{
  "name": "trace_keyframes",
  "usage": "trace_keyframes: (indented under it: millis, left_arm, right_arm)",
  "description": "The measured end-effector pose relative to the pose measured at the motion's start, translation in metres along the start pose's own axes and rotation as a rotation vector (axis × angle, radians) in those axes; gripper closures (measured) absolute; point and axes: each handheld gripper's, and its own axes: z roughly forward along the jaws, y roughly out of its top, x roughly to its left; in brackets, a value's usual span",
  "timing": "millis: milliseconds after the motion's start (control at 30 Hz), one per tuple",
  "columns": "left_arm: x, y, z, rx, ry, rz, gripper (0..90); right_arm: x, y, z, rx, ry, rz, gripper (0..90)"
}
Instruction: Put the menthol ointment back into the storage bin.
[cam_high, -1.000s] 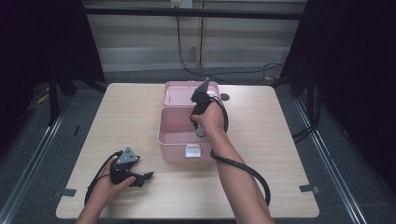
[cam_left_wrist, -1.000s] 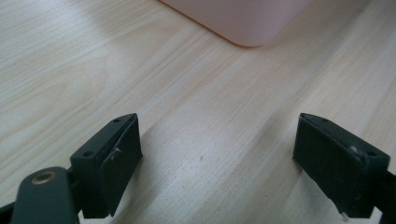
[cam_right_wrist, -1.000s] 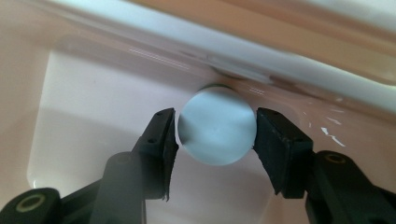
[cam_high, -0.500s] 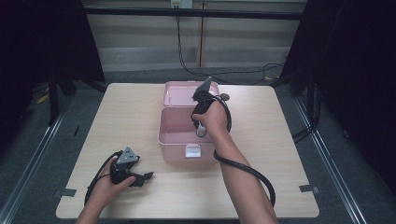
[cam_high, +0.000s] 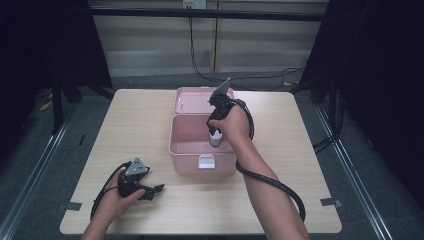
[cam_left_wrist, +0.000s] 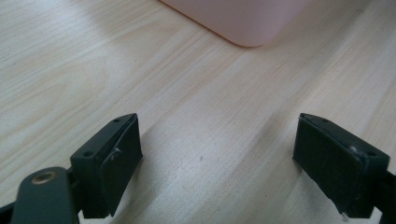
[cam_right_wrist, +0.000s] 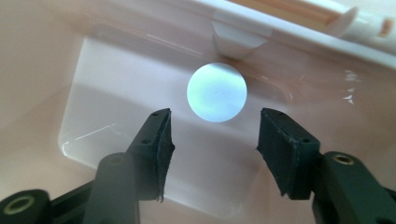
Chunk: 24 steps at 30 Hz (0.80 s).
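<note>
The right claw (cam_high: 216, 136) points down into the open pink box (cam_high: 186, 137) that sits at the middle of the bench (cam_high: 310, 165). Its jaws have just been opening and now stand partly apart with nothing between the pads. In the right gripper view a pale round ball (cam_right_wrist: 216, 92) lies on the box floor beyond the jaws, free of both pads and near the box wall. The box lid (cam_high: 190, 100) lies flat on the far side of the box, touching it.

The left claw (cam_high: 152, 190) rests low on the bench at the near left, well apart from the box. The left gripper view shows its jaws spread wide over bare wood, holding nothing, with a rounded corner of the pink box (cam_left_wrist: 243, 21) beyond them.
</note>
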Motion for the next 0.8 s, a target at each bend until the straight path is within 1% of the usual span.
trace_keyframes:
  millis: [67,100,133,167,200,233,300,367,433,467,500,533,567,600,633,700,733,800]
  left_arm:
    - [0.000,0.000,0.000,-0.001,-0.001,0.000,14.6]
    - [0.000,0.000,0.000,0.000,0.001,0.001,14.6]
    - [0.000,0.000,0.000,0.001,-0.003,0.000,14.6]
    - [0.000,0.000,0.000,0.001,-0.003,0.000,14.6]
    - [0.000,0.000,0.000,-0.001,-0.004,-0.001,14.6]
    - [0.000,0.000,0.000,0.001,-0.003,0.001,14.6]
    - [0.000,0.000,0.000,0.002,-0.003,0.002,14.6]
    - [0.000,0.000,0.000,0.002,-0.002,0.003,14.6]
    - [0.000,0.000,0.000,0.002,-0.003,0.002,14.6]
    - [0.000,0.000,0.000,0.002,-0.003,0.002,14.6]
    - [0.000,0.000,0.000,0.000,-0.005,0.002,14.6]
    - [0.000,0.000,0.000,0.000,-0.005,0.002,14.6]
    - [0.000,0.000,0.000,0.002,-0.003,0.002,14.6]
    - [0.000,0.000,0.000,0.002,-0.003,0.002,14.6]
    - [0.000,0.000,0.000,0.002,-0.003,0.002,14.6]
    - [0.000,0.000,0.000,0.002,-0.003,0.002,14.6]
    - [0.000,0.000,0.000,0.002,-0.003,0.002,14.6]
    - [0.000,0.000,0.000,0.002,-0.003,0.002,14.6]
  right_arm:
    - [0.000,0.000,-0.001,-0.003,0.001,-0.008,39.9]
    - [-0.001,-0.002,-0.004,-0.015,-0.005,-0.049,36.8]
    - [-0.001,-0.003,-0.006,-0.022,-0.012,-0.061,35.1]
    - [-0.001,-0.003,-0.006,-0.022,-0.012,-0.061,35.1]
    - [-0.001,-0.003,-0.008,-0.022,-0.023,-0.076,34.9]
    - [-0.002,-0.005,-0.012,-0.024,-0.018,-0.090,34.6]
    - [-0.003,-0.006,-0.015,-0.025,-0.003,-0.104,33.6]
    - [-0.003,-0.007,-0.017,-0.029,0.004,-0.121,31.3]
    - [-0.003,-0.008,-0.019,-0.026,0.008,-0.131,30.9]
    - [-0.003,-0.009,-0.020,-0.025,0.013,-0.162,27.6]
    - [-0.002,-0.010,-0.021,-0.025,0.005,-0.186,26.9]
    - [-0.002,-0.010,-0.021,-0.025,0.005,-0.186,26.9]
    - [-0.001,-0.011,-0.024,-0.026,-0.004,-0.226,26.2]
    - [-0.001,-0.011,-0.024,-0.026,-0.004,-0.226,26.2]
    - [0.000,-0.012,-0.025,-0.028,0.006,-0.255,25.5]
    - [0.001,-0.013,-0.026,-0.027,0.013,-0.260,25.4]
    - [0.002,-0.014,-0.027,-0.028,0.016,-0.272,25.0]
    - [0.004,-0.015,-0.028,-0.020,0.010,-0.296,22.9]
